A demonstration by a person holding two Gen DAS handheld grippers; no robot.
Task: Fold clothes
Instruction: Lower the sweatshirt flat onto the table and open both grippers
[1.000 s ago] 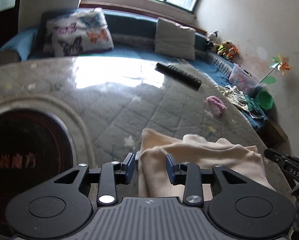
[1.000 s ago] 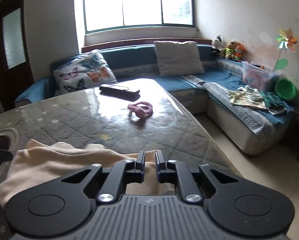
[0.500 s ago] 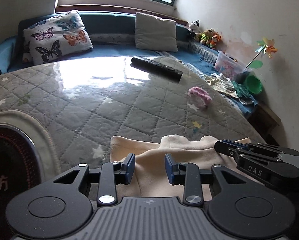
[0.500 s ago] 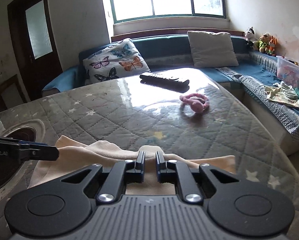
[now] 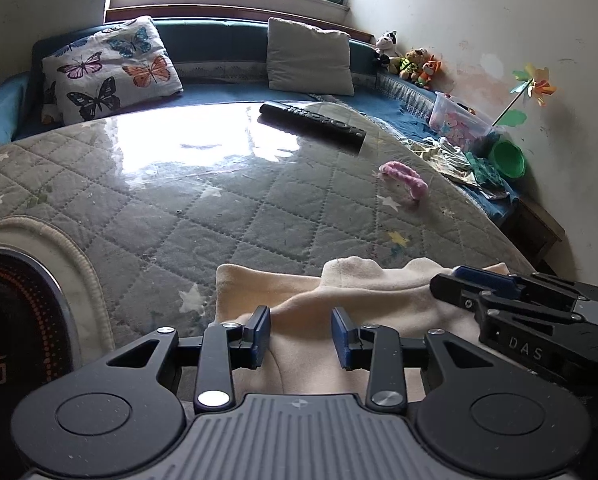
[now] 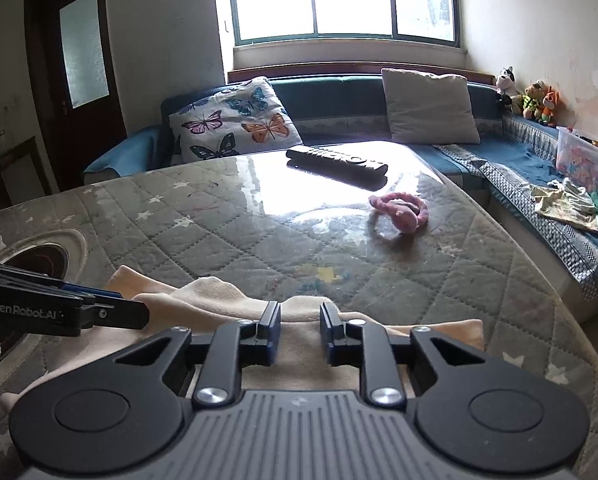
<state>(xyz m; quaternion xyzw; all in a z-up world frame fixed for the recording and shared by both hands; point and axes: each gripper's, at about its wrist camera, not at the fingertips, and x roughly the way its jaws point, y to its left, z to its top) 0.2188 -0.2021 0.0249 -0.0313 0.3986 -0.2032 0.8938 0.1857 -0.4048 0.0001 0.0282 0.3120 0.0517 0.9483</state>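
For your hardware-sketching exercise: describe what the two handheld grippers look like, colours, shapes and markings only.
Both the left gripper and right gripper are matte black, with ribbed grey bodies, round side discs, silver pivot screws and blue finger pads. Side markings read "DAS" and "GenRobot.AI".

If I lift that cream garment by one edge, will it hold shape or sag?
Probably sag: the cream garment already lies in soft rumpled folds, so it looks floppy. It seems thin and fleecy, likely light. The table cover looks glossy, so a push may slide the garment rather than fold it. Both the left tool and right tool are open.
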